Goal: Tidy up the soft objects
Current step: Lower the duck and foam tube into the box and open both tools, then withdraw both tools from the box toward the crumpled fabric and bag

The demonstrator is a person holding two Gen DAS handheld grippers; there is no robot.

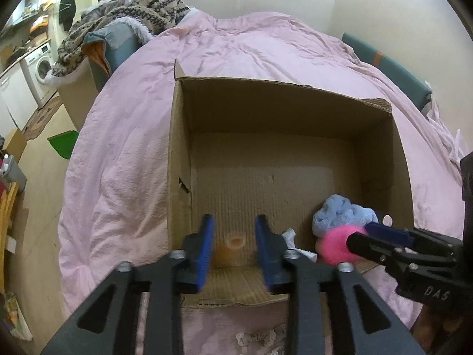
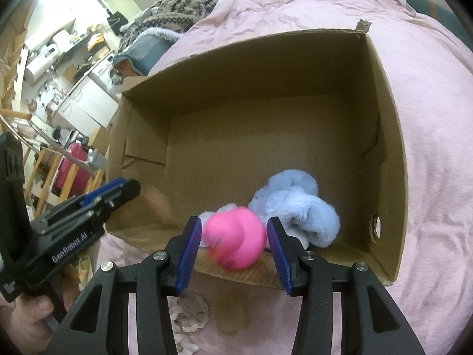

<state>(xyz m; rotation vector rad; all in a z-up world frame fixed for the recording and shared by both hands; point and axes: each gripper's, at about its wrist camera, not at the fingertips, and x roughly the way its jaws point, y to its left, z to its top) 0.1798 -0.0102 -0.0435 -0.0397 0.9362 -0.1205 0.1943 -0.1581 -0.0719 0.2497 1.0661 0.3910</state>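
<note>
Tongs [image 1: 233, 245], cardboard box [image 1: 295, 112], pink bedspread [image 1: 124, 153]

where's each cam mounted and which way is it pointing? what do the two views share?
Left wrist: on the left gripper, looking forward and down into the cardboard box; its own open fingers show, the right gripper enters at right.
Right wrist: on the right gripper, facing the pink plush ball between its open fingers; left gripper and a hand show at left.
Shared: box, ball, blue plush, pink bedding.
</note>
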